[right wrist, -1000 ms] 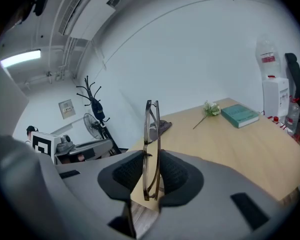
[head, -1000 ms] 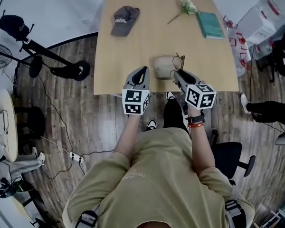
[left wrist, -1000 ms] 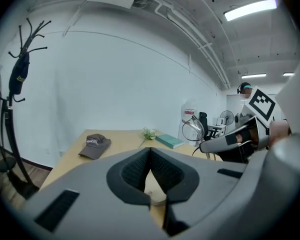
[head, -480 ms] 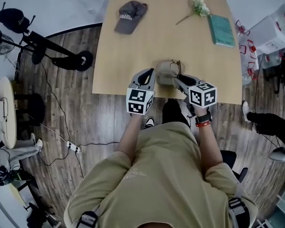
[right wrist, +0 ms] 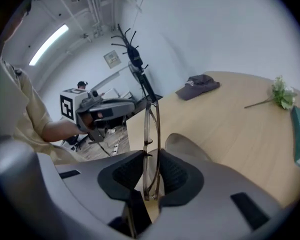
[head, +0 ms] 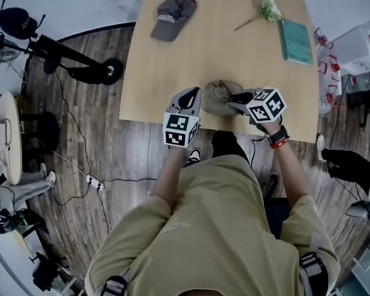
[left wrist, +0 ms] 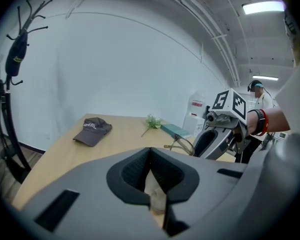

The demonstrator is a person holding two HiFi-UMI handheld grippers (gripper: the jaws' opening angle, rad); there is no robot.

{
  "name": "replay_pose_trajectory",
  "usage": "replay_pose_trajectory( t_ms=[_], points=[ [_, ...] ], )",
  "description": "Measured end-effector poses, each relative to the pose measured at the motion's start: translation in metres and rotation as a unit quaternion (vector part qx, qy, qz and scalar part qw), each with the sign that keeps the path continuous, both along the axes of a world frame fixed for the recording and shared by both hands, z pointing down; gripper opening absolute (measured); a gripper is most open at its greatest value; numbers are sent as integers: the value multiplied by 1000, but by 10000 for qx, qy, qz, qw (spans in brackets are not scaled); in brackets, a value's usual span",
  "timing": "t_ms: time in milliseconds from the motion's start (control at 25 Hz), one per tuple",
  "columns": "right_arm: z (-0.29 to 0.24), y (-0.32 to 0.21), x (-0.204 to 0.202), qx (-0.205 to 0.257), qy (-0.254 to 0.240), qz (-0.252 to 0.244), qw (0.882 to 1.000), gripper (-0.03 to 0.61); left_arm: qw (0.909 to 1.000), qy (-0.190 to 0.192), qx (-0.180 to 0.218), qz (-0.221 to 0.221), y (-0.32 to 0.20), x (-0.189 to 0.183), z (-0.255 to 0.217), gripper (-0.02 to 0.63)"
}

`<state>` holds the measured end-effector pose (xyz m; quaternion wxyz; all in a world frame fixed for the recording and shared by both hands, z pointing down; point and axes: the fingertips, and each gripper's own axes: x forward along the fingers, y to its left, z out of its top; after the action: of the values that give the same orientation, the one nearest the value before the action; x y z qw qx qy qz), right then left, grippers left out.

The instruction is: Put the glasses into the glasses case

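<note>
Our left tool [left wrist: 153, 186] is clamped on the glasses case [head: 216, 101], which sits at the tabletop's [head: 172, 73] near edge. Our right tool [right wrist: 150, 186] pinches the glasses [right wrist: 151, 129] upright, just over the case. Beyond the case, bare wood runs to the cap [head: 171, 17].

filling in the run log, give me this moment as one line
left gripper: shut on glasses case | right gripper: shut on glasses | glasses: over glasses case, not inside

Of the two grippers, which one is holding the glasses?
The right gripper: the glasses are pinched upright between its jaws. The left gripper has no glasses; it pinches the beige edge of the glasses case instead.
</note>
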<state>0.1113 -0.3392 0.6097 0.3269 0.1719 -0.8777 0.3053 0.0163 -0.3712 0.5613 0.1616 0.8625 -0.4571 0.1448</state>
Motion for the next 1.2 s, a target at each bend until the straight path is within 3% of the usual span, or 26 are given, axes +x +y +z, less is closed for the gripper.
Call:
replay_pose_trajectory(
  t_ms=[240,440,680,1080,1200],
  points=[
    [26,-4,0,-310,577,-1121,9915,112,9998,18,-152,-114,-8,-4,11,23],
    [44,1,1,-872,959,-1897,9732,115,9994,58,-288,-176,-7,-9,21,23],
    [66,4,4,-1186,1501,-2707,9435,118,9991,86,-364,-208,-11,-13,25,23],
    [103,3,-4,-1191,2036,-3394,9106,124,9984,122,-518,-206,-9,-21,35,23],
    [110,2,-5,-1275,2119,-3437,9059,124,9983,143,-534,-168,-10,-20,35,23]
  ],
)
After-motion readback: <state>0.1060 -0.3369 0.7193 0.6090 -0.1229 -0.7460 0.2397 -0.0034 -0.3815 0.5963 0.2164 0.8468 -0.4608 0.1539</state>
